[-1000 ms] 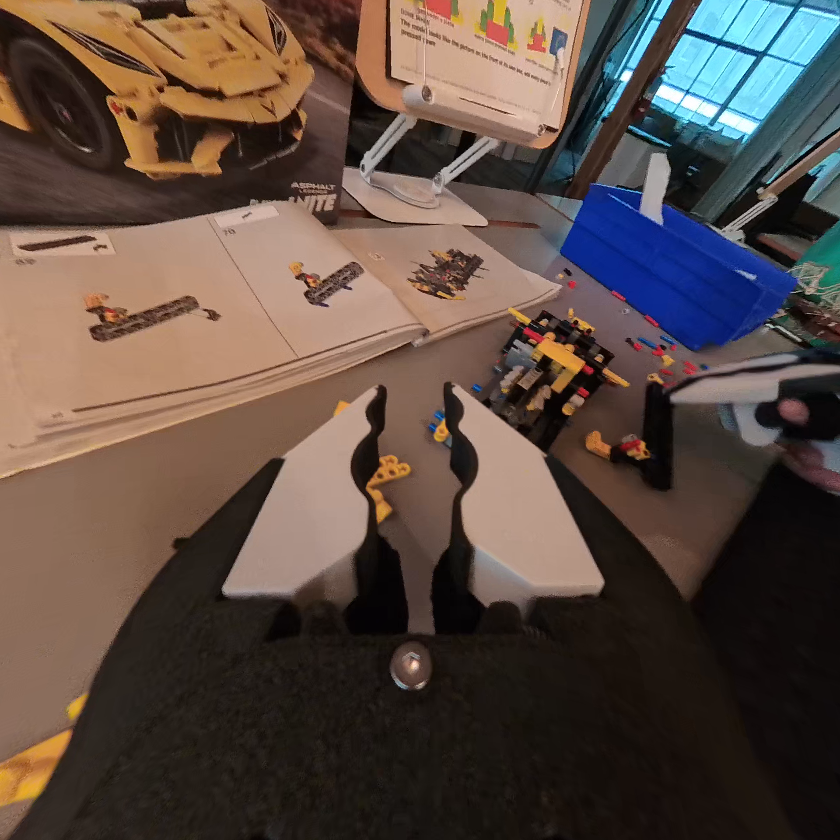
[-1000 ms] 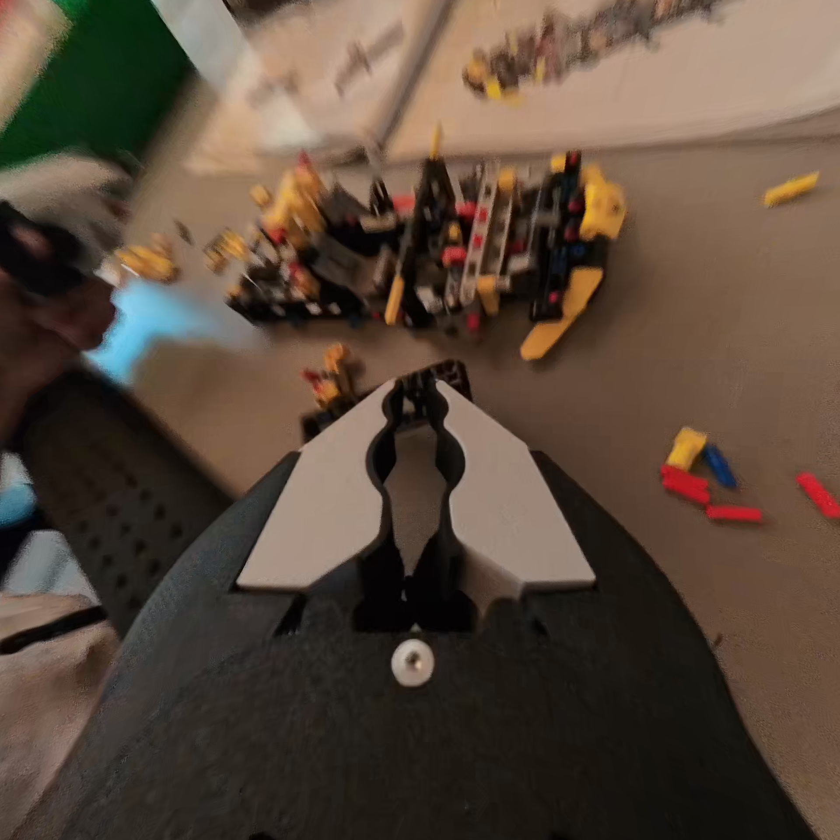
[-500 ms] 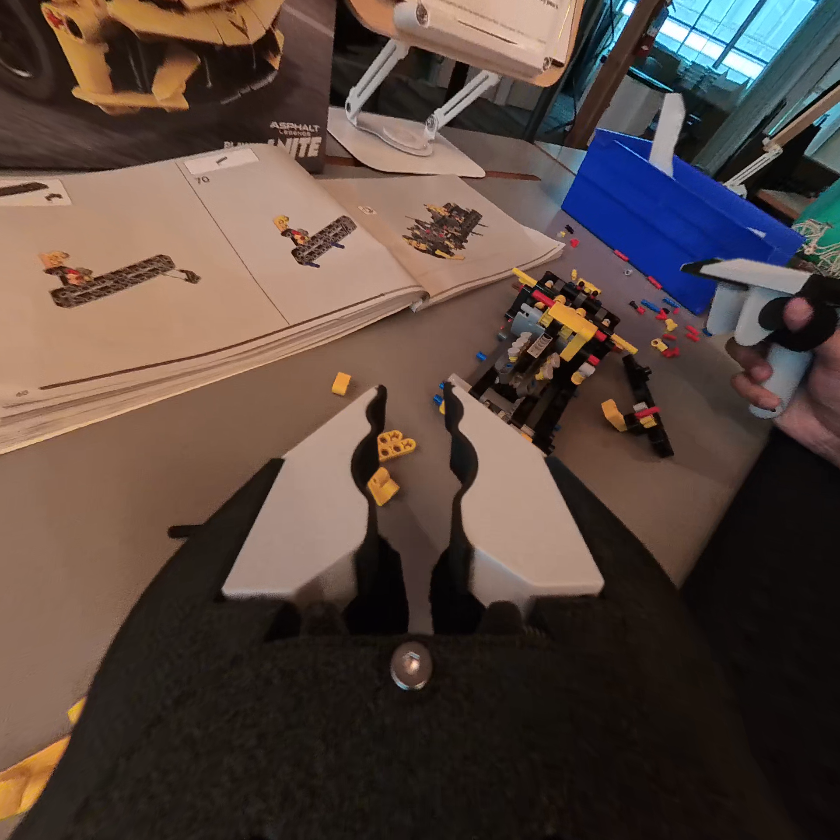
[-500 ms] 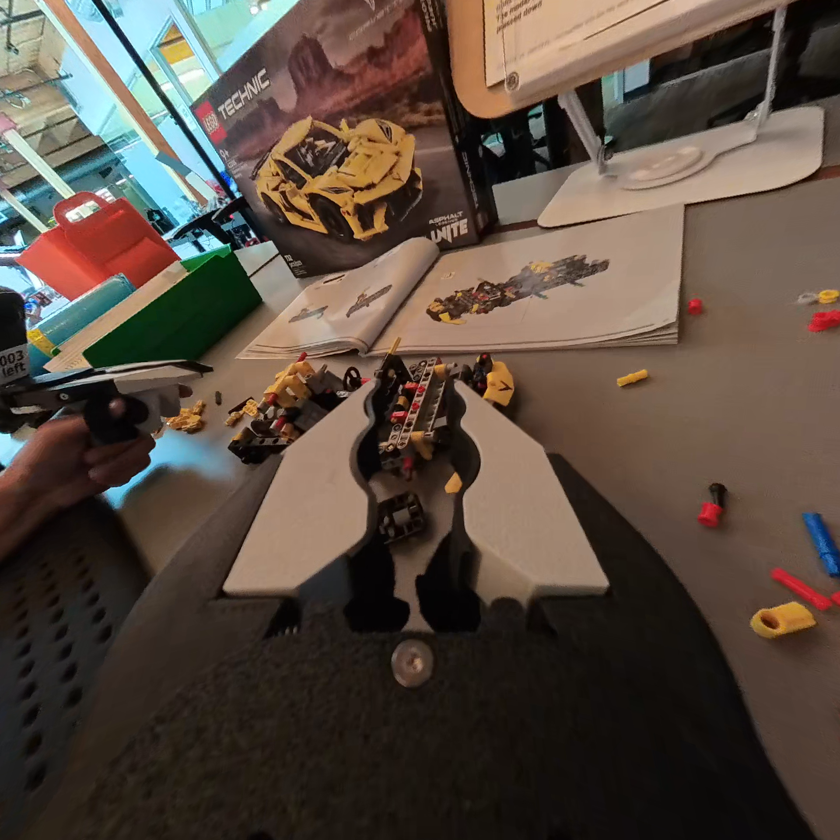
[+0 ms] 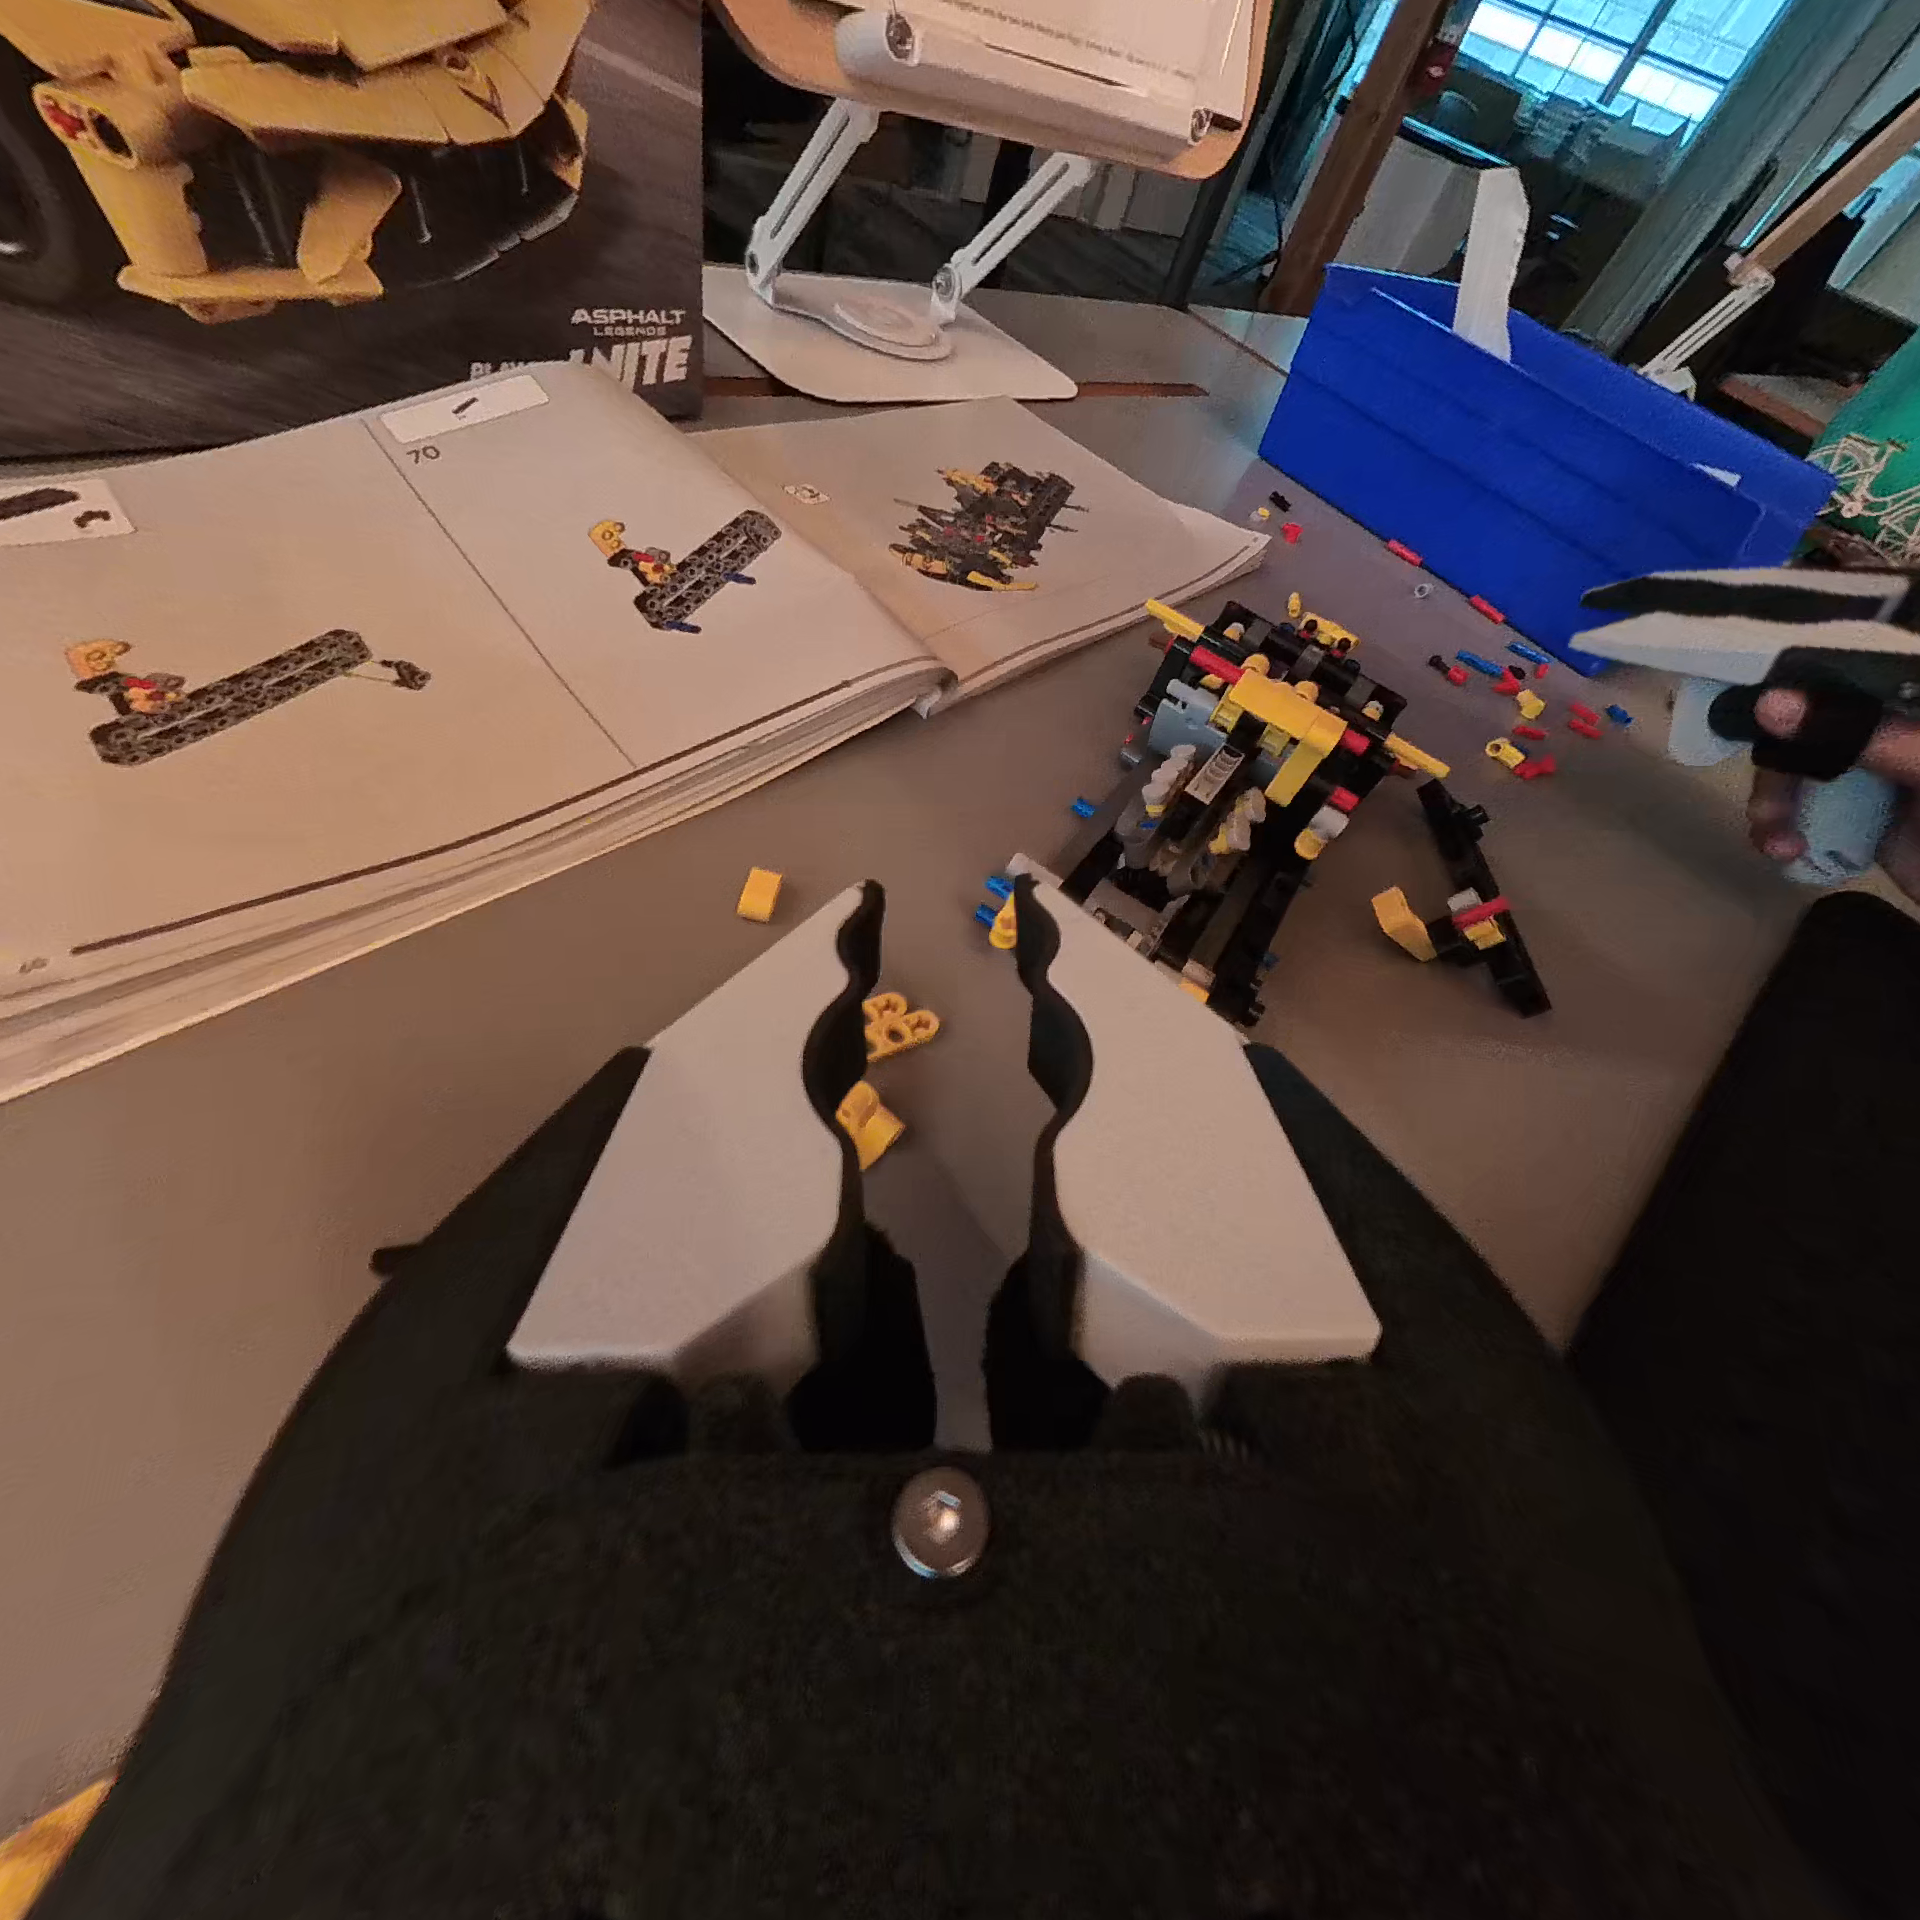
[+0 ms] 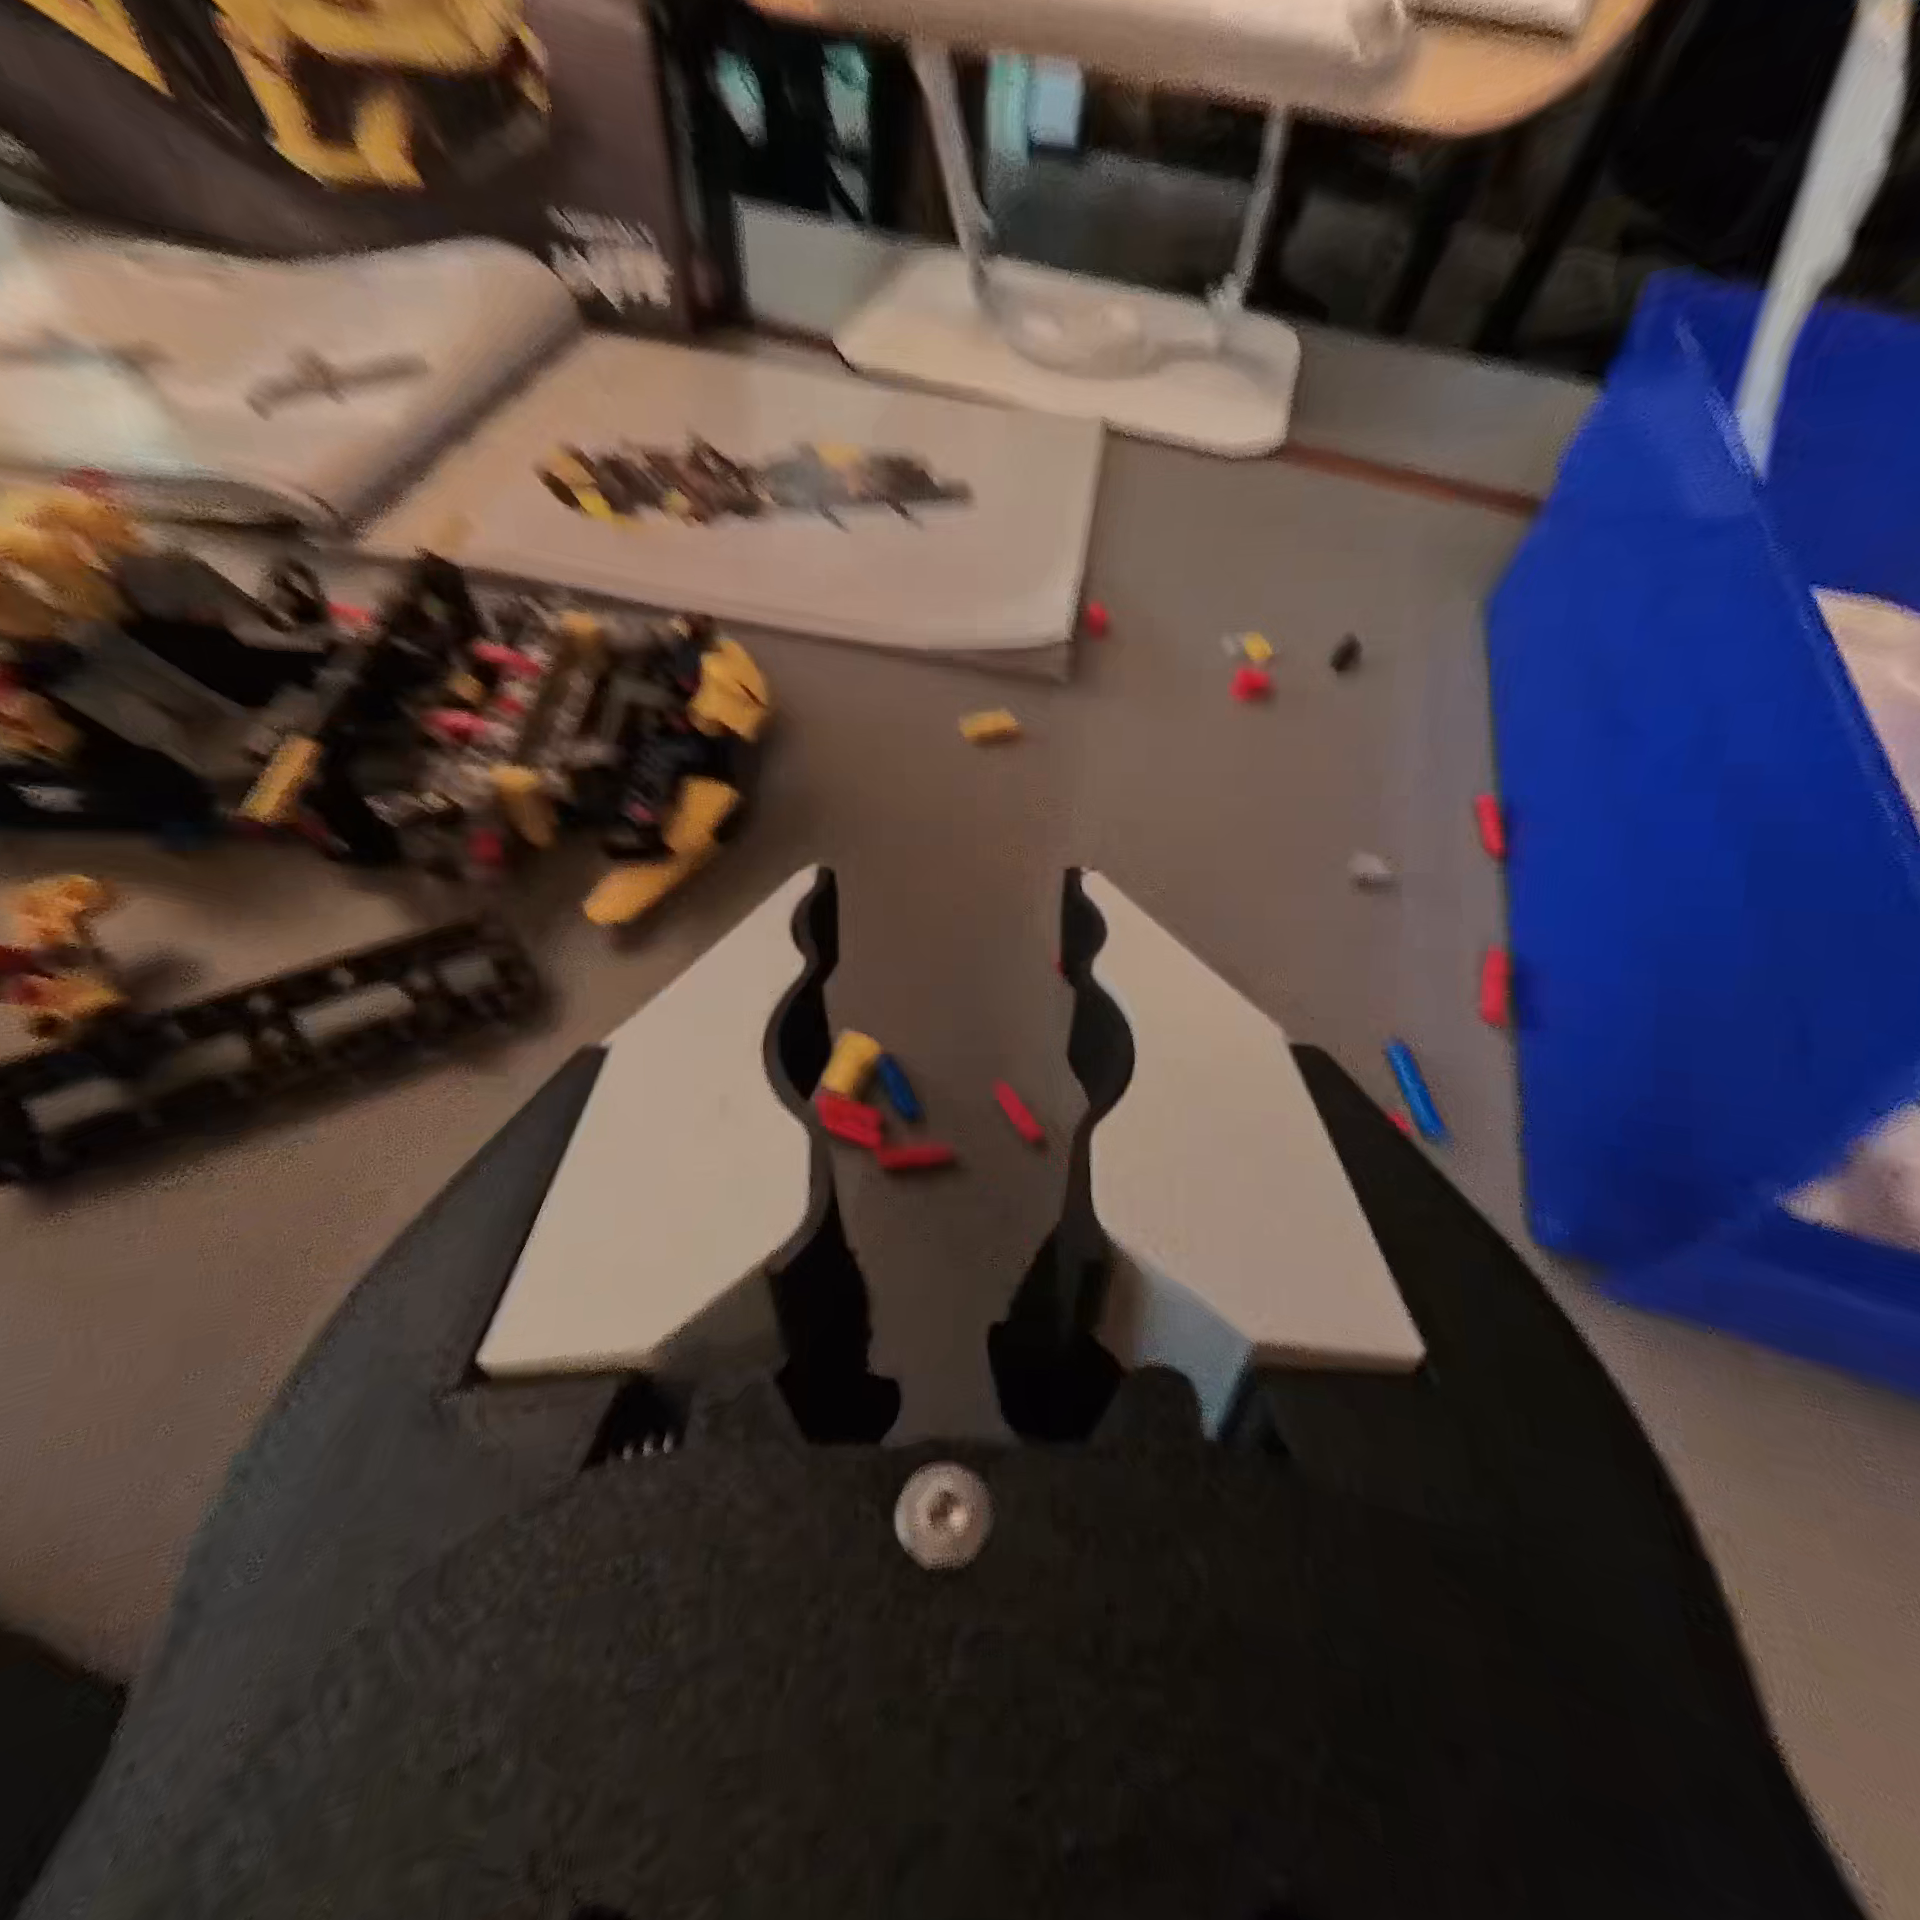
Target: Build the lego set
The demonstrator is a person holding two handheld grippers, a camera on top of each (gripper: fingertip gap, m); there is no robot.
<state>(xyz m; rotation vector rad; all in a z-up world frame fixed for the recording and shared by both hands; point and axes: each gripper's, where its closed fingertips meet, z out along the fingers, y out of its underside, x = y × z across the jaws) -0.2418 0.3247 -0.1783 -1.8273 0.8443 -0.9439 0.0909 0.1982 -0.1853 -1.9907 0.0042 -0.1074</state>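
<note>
Lego chassis, half built in black and yellow, sits on the grey table just right of the open instruction booklet, with a long black beam subassembly lying beside it. My left gripper hangs over two small yellow connectors, jaws parted and holding nothing. My right gripper is likewise spread and empty above a cluster of red, blue and yellow pins, near the blue bin — though that view is smeared with motion. The risk, as I judge it, is the crowding: those pins lie touching, so closing on one could nudge or scatter its neighbours. A fast, blurred approach makes a skewed pinch likelier — and a tiny pin could squirt away across the table.
</note>
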